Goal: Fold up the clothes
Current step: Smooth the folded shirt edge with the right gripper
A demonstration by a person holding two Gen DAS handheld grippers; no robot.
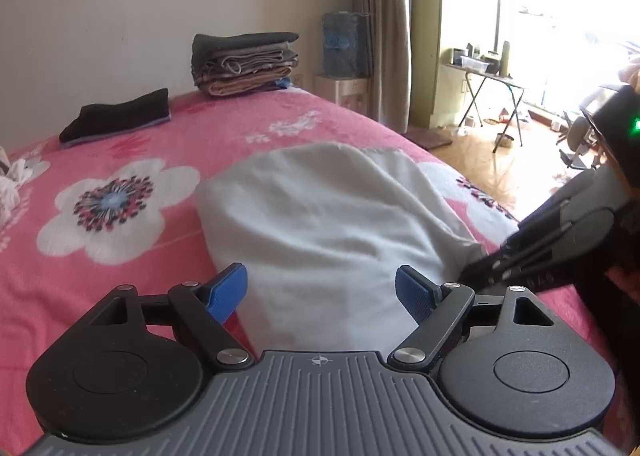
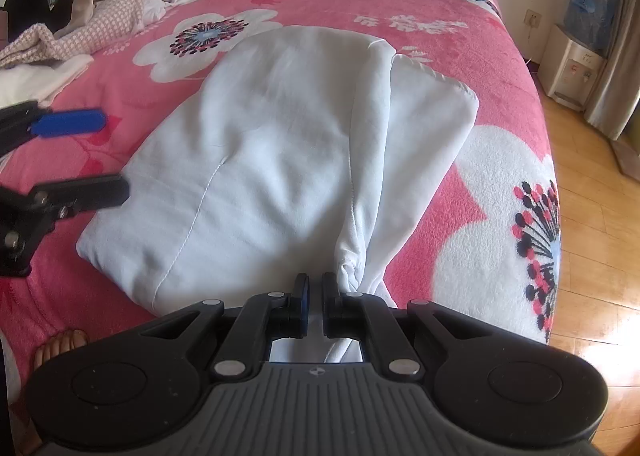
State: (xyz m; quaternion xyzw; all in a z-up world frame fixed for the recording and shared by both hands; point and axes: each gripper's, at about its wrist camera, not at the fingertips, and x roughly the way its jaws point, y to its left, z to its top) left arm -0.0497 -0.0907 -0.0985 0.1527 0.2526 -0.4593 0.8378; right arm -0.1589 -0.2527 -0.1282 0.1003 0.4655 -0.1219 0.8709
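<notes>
Lying lengthwise away from the right gripper [image 2: 315,288], white garment [image 2: 280,144] is pinched.

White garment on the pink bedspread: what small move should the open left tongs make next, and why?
Probably bring the left tongs down onto the near left edge of the white garment and close. They are open with nothing between them, while the right tongs are shut on its bunched near right corner, so only one side is held.
</notes>
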